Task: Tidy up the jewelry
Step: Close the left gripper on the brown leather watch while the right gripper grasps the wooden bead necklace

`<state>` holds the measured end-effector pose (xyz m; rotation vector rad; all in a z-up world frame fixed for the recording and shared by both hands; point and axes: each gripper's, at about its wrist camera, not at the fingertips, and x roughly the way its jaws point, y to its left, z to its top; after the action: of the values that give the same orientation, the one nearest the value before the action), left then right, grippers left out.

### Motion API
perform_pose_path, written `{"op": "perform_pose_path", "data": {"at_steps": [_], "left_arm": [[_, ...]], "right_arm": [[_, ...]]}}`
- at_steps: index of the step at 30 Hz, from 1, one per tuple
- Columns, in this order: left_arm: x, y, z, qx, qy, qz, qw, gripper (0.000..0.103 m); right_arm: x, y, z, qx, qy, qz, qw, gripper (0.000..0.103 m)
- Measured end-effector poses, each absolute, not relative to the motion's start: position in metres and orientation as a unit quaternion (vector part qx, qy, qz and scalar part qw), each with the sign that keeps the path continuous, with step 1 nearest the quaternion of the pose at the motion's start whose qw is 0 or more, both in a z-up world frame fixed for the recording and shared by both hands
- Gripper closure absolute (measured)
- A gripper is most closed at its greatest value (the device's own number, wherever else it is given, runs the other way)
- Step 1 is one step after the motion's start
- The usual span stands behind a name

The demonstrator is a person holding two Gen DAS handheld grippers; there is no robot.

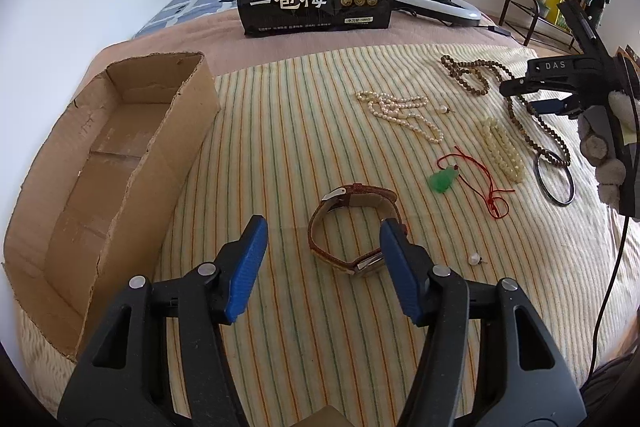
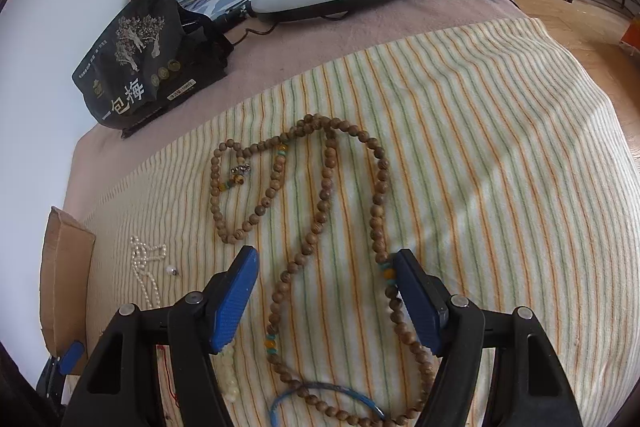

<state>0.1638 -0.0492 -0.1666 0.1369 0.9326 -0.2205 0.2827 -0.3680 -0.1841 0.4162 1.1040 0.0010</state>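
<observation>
Left wrist view: the left gripper [image 1: 322, 241] hovered over a striped towel [image 1: 280, 99] on a bed, fingers spread wide, holding nothing. A brown watch [image 1: 354, 227] lay between its tips, w/ one blue pad touching or just beside the strap. An open box [image 1: 120, 163] sat at the towel's left edge. Pearls [image 1: 400, 111], a green pendant [image 1: 442, 181], a cream bracelet [image 1: 504, 151] and a dark ring [image 1: 554, 177] lay toward the right edge.

Right wrist view: the right gripper [image 2: 324, 287] was also spread and empty, straddling wood beads [image 2: 324, 195].

Likely step: grab the watch. Best to center the strap between the pads, close on its raised edge w/o pinching towel, then carry it to the box.
</observation>
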Motion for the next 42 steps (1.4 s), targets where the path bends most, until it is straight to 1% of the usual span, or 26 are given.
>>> {"op": "perform_pose_path", "data": {"at_steps": [6,10,14,16,18,20,23,26,28,29,31,32,33,34,35,36,37,38,39,41,42], "left_arm": [[0.167,-0.046,-0.169,0.059,0.448,-0.106,0.886,0.043],[0.168,-0.046,-0.172,0.056,0.451,-0.109,0.884,0.043],[0.171,-0.046,-0.174,0.054,0.453,-0.112,0.883,0.043],[0.173,-0.046,-0.176,0.053,0.455,-0.112,0.882,0.043],[0.174,-0.045,-0.177,0.05,0.457,-0.111,0.881,0.044],[0.175,-0.044,-0.178,0.048,0.458,-0.109,0.881,0.047],[0.178,-0.042,-0.181,0.044,0.464,-0.106,0.878,0.049],[0.182,-0.041,-0.183,0.043,0.469,-0.105,0.876,0.049],[0.185,-0.041,-0.187,0.042,0.473,-0.104,0.874,0.051],[0.186,-0.04,-0.189,0.04,0.476,-0.104,0.872,0.056],[0.188,-0.039,-0.192,0.034,0.482,-0.103,0.869,0.062],[0.189,-0.039,-0.193,0.032,0.484,-0.101,0.869,0.065],[0.189,-0.039,-0.194,0.031,0.485,-0.1,0.868,0.065],[0.189,-0.04,-0.195,0.03,0.485,-0.1,0.869,0.068],[0.189,-0.04,-0.195,0.03,0.484,-0.1,0.869,0.075],[0.188,-0.041,-0.195,0.032,0.483,-0.1,0.869,0.078],[0.188,-0.042,-0.195,0.034,0.483,-0.1,0.869,0.084],[0.188,-0.044,-0.195,0.037,0.481,-0.1,0.87,0.091],[0.187,-0.045,-0.195,0.039,0.481,-0.1,0.87,0.093],[0.187,-0.046,-0.193,0.041,0.478,-0.099,0.872,0.094],[0.188,-0.046,-0.192,0.04,0.477,-0.1,0.872,0.095]], "right_arm": [[0.306,-0.362,-0.187,0.227,0.516,-0.01,0.826,0.029],[0.321,-0.352,-0.186,0.222,0.516,-0.015,0.827,0.028],[0.334,-0.336,-0.185,0.187,0.52,-0.013,0.834,0.022],[0.339,-0.327,-0.186,0.164,0.524,-0.012,0.836,0.012],[0.344,-0.317,-0.188,0.135,0.53,-0.018,0.837,0.01],[0.348,-0.307,-0.191,0.099,0.536,-0.025,0.838,0.01],[0.353,-0.298,-0.195,0.055,0.547,-0.031,0.835,0.01],[0.356,-0.296,-0.195,0.041,0.551,-0.034,0.833,0.016],[0.355,-0.299,-0.193,0.039,0.551,-0.035,0.833,0.025],[0.354,-0.302,-0.192,0.039,0.551,-0.035,0.833,0.028],[0.352,-0.308,-0.19,0.04,0.551,-0.035,0.833,0.04],[0.35,-0.31,-0.189,0.036,0.551,-0.035,0.833,0.043],[0.349,-0.311,-0.189,0.031,0.551,-0.036,0.833,0.051],[0.349,-0.313,-0.188,0.026,0.551,-0.037,0.833,0.059],[0.349,-0.314,-0.188,0.021,0.551,-0.038,0.834,0.062],[0.346,-0.316,-0.188,0.019,0.551,-0.039,0.834,0.068],[0.345,-0.318,-0.187,0.02,0.55,-0.038,0.834,0.076],[0.344,-0.319,-0.187,0.021,0.55,-0.039,0.834,0.079],[0.343,-0.321,-0.187,0.024,0.55,-0.038,0.834,0.085],[0.342,-0.325,-0.186,0.034,0.55,-0.034,0.834,0.089],[0.343,-0.326,-0.186,0.039,0.549,-0.032,0.834,0.093]]}}
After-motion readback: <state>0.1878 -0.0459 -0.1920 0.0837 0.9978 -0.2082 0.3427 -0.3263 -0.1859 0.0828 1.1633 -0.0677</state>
